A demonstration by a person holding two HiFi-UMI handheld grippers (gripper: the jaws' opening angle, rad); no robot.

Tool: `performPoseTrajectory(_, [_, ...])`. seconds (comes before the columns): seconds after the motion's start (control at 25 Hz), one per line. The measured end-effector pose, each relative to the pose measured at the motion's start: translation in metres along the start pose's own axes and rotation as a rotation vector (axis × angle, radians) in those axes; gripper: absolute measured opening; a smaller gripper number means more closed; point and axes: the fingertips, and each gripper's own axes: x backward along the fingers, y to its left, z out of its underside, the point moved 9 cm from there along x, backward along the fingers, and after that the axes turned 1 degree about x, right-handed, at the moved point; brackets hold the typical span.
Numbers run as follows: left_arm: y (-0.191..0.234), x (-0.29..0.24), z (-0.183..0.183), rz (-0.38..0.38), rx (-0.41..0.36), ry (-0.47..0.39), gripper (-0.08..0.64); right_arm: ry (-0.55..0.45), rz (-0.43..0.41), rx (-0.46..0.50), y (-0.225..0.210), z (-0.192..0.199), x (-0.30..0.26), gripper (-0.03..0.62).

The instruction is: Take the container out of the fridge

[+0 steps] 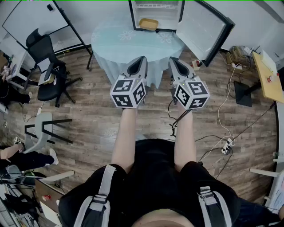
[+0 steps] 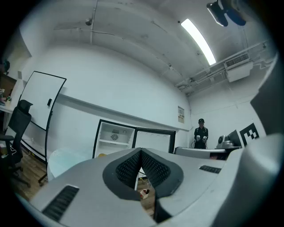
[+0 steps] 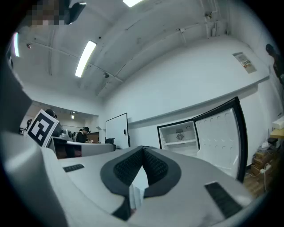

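the task has hardly begun as far as the grasp goes, though one step is already out of the way: the fridge (image 1: 171,13) stands at the far edge of the round table (image 1: 120,37) with its door (image 1: 202,29) swung wide open to the right, so the inside is reachable.

the yellow container (image 1: 148,24) appears to sit on the fridge's bottom level, toward its left wall and close to the front opening. it looks shallow and open-topped; nothing touches it.

the left gripper (image 1: 142,58) and the right gripper (image 1: 174,60) are held side by side over the near edge of the table, well apart from the fridge. each has its ribbed pads pressed together with nothing between them, so both are empty.

what is left is nearly everything that matters: bring a gripper across the table to the fridge mouth, spread its fingers, take the container by its rim or wall, and draw it out past the front edge. which gripper will do this cannot be judged; the container's place at the left would suit the left one.
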Motion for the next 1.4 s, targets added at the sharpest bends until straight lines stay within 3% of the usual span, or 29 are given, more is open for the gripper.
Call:
performPoseTrajectory(0.68, [-0.013,-0.014,-0.002,0.04,-0.009,0.0,0.006,-0.018,0.019,0.004,-0.013,-0.007,0.004,0.005])
performPoseTrajectory(0.92, [-0.005,-0.005,0.002,0.022,-0.004,0.019,0.006,-0.004,0.011,-0.039,-0.01,0.004,-0.002,0.005])
performPoseTrajectory(1.08, [0.014,-0.007,0.013,-0.015,0.042,0.028,0.006,0.029,-0.012,-0.03,-0.001,0.019,-0.013,0.005])
performPoseTrajectory(1.4, [0.012,-0.055,0.019,0.081,0.058,0.037,0.006,-0.004,0.123,-0.055,-0.053,0.012,-0.019,0.005])
